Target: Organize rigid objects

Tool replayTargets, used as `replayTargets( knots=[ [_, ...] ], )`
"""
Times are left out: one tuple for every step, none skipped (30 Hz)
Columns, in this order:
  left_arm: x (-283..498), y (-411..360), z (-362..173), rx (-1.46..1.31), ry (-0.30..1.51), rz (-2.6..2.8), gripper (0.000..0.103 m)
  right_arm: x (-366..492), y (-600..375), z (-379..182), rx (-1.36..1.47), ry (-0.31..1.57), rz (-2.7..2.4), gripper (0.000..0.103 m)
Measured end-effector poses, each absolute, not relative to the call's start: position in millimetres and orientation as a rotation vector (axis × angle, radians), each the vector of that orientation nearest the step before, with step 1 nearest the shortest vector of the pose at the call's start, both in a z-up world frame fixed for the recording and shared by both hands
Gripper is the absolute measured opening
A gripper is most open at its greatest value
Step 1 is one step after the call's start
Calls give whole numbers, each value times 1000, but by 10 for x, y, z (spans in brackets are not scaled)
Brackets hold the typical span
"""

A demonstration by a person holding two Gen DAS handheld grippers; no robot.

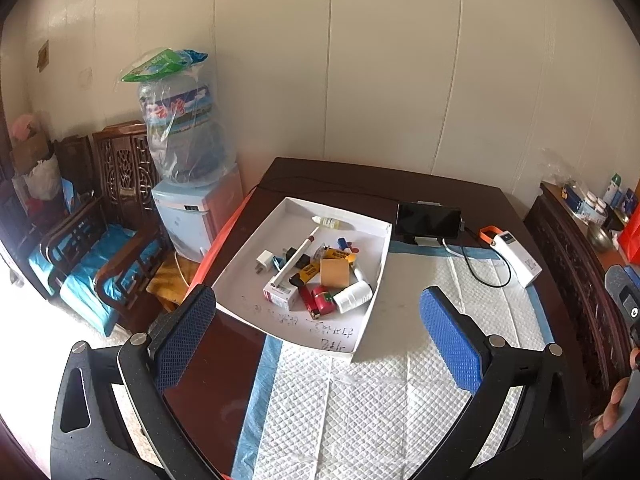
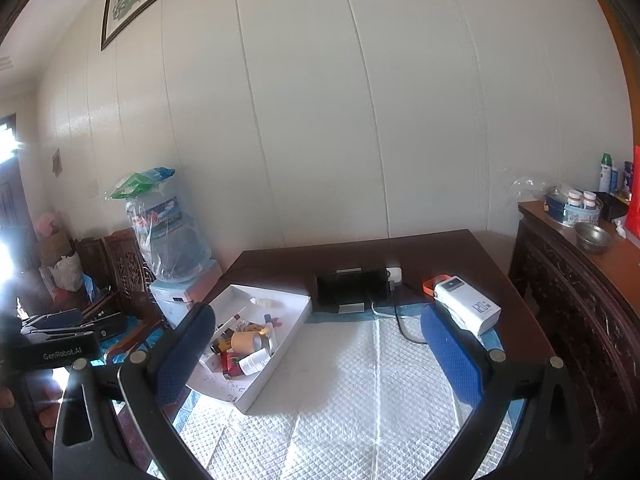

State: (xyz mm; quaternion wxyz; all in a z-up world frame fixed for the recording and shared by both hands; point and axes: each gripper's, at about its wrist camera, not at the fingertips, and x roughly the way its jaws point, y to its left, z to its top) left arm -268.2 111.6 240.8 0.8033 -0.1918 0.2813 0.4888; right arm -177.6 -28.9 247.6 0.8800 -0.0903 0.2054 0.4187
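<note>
A white shallow box (image 1: 366, 320) (image 2: 288, 322) sits on the quilted pad, left of centre. Inside lies a heap of small rigid items: a white charger plug (image 1: 264, 259), a white pen (image 1: 294, 260), a tan square block (image 1: 335, 273), a white bottle (image 1: 353, 297) (image 2: 255, 361), a red lighter (image 1: 309, 301), a small dropper bottle (image 1: 328, 222). My left gripper (image 1: 316, 320) hovers open above the box's near edge, nothing between its blue pads. My right gripper (image 2: 314, 338) is open too, held above the pad to the right of the box.
A phone on a stand (image 1: 428, 221) (image 2: 352, 286) and a white power bank (image 1: 516, 258) (image 2: 468, 306) with cables lie at the back right. A dark sideboard (image 2: 580, 300) with jars stands right of the table. A water dispenser (image 1: 192, 216) and wooden chairs (image 1: 104, 248) stand left.
</note>
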Motion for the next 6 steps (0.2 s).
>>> replayTargets(
  knots=[
    [-2681, 1125, 2405, -413, 602, 1047, 103, -1774, -280, 2474, -192, 428, 876, 103],
    [-2684, 1129, 2400, -415, 601, 1045, 103, -1774, -273, 2470, -195, 429, 878, 103],
    [-2682, 1131, 2397, -415, 600, 1044, 103, -1771, -265, 2464, -199, 430, 880, 103],
    [-2676, 1132, 2392, -414, 601, 1044, 103, -1766, -259, 2457, -203, 433, 883, 103],
    [-2668, 1135, 2386, -413, 603, 1043, 103, -1765, -253, 2452, -204, 435, 885, 103],
    [-2663, 1144, 2385, -414, 606, 1042, 103, -1760, -252, 2447, -205, 438, 885, 103]
  ],
)
